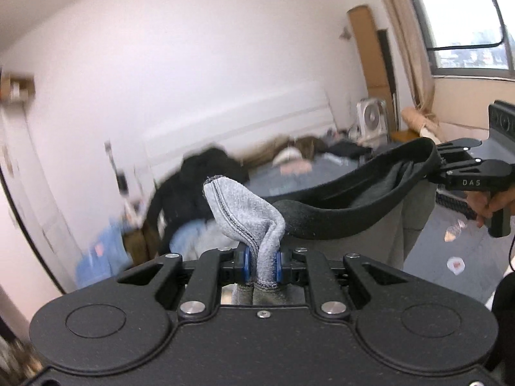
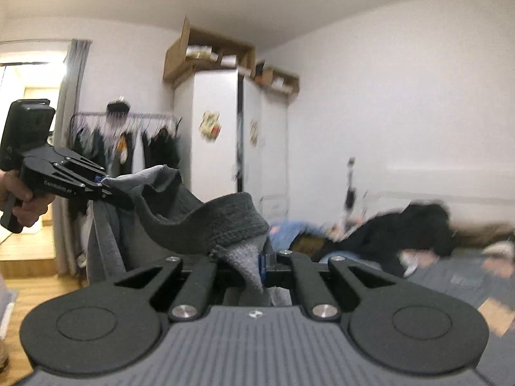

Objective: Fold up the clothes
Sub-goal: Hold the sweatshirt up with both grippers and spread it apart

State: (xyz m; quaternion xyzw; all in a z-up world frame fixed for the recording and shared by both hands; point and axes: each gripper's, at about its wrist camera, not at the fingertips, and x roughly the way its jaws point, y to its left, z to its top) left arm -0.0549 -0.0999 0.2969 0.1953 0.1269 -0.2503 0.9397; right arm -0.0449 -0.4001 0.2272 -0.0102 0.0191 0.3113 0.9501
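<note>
So I've got the grey garment (image 1: 370, 222) up in the air above the bed (image 1: 322, 173), strung between both grippers by its dark waistband (image 1: 354, 193). Left gripper (image 1: 261, 265) is clamped on a bunched grey corner, the blue pads (image 1: 247, 262) pinching it from both sides. Right gripper (image 2: 257, 265) is closed on the other end of the band, cloth wadded between its jaws.

I'd call this the lift-and-spread step. Next it needs lowering flat onto the bed, clear of the black clothes pile (image 1: 196, 180) on it, keeping the band taut.

The left wrist view shows the window (image 1: 466, 16) past the bed and the fabric hanging below the band. Only the right wrist view shows the wardrobe (image 2: 231, 135) and clothes rack (image 2: 128, 135) beyond the bed.
</note>
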